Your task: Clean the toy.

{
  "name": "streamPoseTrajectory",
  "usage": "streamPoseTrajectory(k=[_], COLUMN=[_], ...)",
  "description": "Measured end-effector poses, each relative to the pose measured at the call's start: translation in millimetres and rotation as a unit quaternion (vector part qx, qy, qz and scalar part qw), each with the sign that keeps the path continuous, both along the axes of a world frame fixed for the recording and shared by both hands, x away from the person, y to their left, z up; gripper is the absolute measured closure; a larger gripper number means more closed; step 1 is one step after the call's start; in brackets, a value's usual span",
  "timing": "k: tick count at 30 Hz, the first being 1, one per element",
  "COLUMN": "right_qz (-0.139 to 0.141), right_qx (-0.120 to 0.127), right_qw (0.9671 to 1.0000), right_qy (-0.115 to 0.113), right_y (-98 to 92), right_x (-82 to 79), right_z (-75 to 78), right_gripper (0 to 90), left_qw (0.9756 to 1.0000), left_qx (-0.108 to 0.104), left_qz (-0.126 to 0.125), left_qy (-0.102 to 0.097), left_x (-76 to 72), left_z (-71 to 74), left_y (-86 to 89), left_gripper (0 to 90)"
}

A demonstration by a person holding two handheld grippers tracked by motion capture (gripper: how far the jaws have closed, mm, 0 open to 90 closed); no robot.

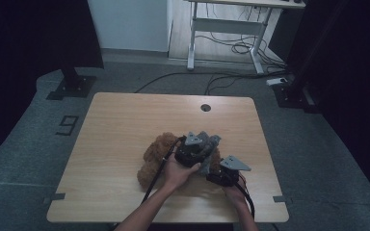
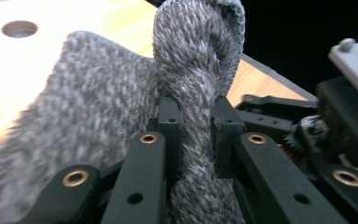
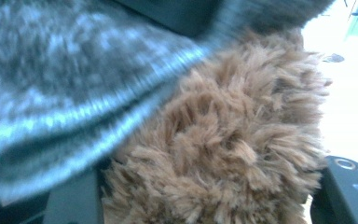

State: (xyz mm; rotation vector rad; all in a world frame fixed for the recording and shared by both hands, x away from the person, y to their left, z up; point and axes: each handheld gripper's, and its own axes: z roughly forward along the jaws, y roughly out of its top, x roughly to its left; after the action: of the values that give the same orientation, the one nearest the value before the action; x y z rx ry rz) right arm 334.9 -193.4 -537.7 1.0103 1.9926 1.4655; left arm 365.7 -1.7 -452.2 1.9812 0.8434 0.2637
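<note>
A fold of grey knit cloth [image 2: 193, 93] is clamped by the left tongs [image 2: 196, 135]. Brown plush [image 3: 223, 154] is held between the part-open right tongs [image 3: 205, 205], at 5 o'clock of the left tongs on the table [image 1: 115, 120].

Fuzzy grey knit cloth [image 2: 121, 102], shaggy brown plush [image 3: 228, 149]

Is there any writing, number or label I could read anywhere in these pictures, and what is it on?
"9": a dark mark that reads like this figure, on the grey floor left of the wooden table.
I can make out no other text: none on the grey knitted cloth, the brown furry thing, the left gripper or the right gripper.
</note>
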Motion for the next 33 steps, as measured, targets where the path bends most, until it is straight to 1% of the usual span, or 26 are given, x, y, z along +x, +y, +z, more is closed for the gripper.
streamPoseTrajectory(k=[1,2,4,7,8,10,11,13,15,18,20,22,23,24,25,26,27,28,29,30,31,33], right_qz=[0.000,0.000,0.002,0.000,-0.002,-0.003,-0.002,-0.002,-0.002,-0.002,-0.002,-0.002,-0.002,-0.002,-0.002,-0.002,-0.001,0.000,0.000,-0.001,-0.001,-0.001], right_qx=[0.000,0.000,-0.001,-0.005,-0.004,-0.002,-0.002,-0.003,-0.007,-0.007,-0.005,-0.004,-0.003,-0.002,-0.001,0.002,0.005,0.008,0.011,0.013,0.012,0.010], right_qw=[1.0000,1.0000,1.0000,1.0000,1.0000,1.0000,1.0000,1.0000,0.9999,0.9999,1.0000,1.0000,1.0000,1.0000,1.0000,1.0000,1.0000,1.0000,0.9999,0.9999,0.9999,0.9999], right_qy=[0.001,0.001,0.000,-0.001,-0.001,-0.002,-0.004,-0.007,-0.009,-0.009,-0.007,-0.006,-0.006,-0.005,-0.004,-0.001,0.000,0.001,0.004,0.004,0.003,0.002], right_y=[0.3,0.3,0.3,2.1,2.2,2.2,2.6,4.2,6.1,6.4,6.1,5.7,5.3,4.8,3.8,2.8,1.5,0.3,-0.5,-0.7,-0.3,0.1], right_x=[0.0,-0.1,-0.3,-0.8,-0.8,-1.3,-1.6,-2.2,-2.8,-2.9,-2.7,-2.4,-2.3,-2.1,-1.8,-1.6,-1.1,-0.3,0.2,0.5,0.4,0.2], right_z=[0.3,0.3,0.4,0.8,0.6,0.1,-0.1,0.1,0.6,0.6,0.4,0.3,0.2,0.0,-0.3,-0.6,-1.1,-1.8,-2.3,-2.4,-2.3,-2.0], right_gripper=[35.2,35.3,35.3,35.3,35.3,35.3,35.3,35.3,35.4,35.4,35.4,35.4,35.4,35.4,35.4,35.4,35.4,35.4,35.4,35.4,35.4,35.4], left_qw=[0.9999,0.9998,0.9995,0.9986,0.9982,0.9976,0.9971,0.9964,0.9952,0.9931,0.9920,0.9907,0.9897,0.9887,0.9878,0.9873,0.9872,0.9871,0.9861,0.9844,0.9843,0.9862], left_qx=[0.006,0.005,-0.011,-0.021,-0.021,-0.024,-0.024,-0.027,-0.038,-0.051,-0.058,-0.061,-0.062,-0.060,-0.051,-0.039,-0.036,-0.043,-0.061,-0.079,-0.081,-0.067], left_qz=[0.010,0.018,0.029,0.049,0.055,0.064,0.070,0.080,0.090,0.106,0.112,0.120,0.127,0.135,0.144,0.148,0.146,0.140,0.138,0.138,0.138,0.135], left_qy=[-0.005,-0.004,0.006,-0.004,-0.009,-0.012,-0.014,-0.012,-0.005,0.006,0.012,0.017,0.021,0.025,0.032,0.043,0.055,0.064,0.070,0.076,0.075,0.068], left_x=[0.4,1.8,4.1,2.1,1.2,-0.8,-2.1,-3.1,-2.9,-2.7,-3.0,-3.3,-3.5,-3.3,-2.7,-1.6,-0.6,-0.3,-0.7,-1.1,-1.6,-2.0], left_z=[1.5,2.6,4.3,9.4,11.2,13.0,12.3,9.2,4.3,-2.3,-5.3,-7.8,-9.4,-11.9,-16.0,-22.2,-30.0,-37.8,-43.3,-45.7,-45.4,-40.3], left_y=[7.5,16.8,36.6,64.9,74.6,92.9,102.3,113.6,125.7,141.0,149.8,159.3,165.0,171.0,176.2,180.3,183.4,185.7,188.0,190.2,190.6,188.3], left_gripper=[77.7,77.7,77.9,77.9,77.9,77.9,78.0,78.1,78.1,78.0,77.8,77.8,77.8,77.8,77.9,77.9,77.9,77.9,77.8,77.7,77.7,77.7])
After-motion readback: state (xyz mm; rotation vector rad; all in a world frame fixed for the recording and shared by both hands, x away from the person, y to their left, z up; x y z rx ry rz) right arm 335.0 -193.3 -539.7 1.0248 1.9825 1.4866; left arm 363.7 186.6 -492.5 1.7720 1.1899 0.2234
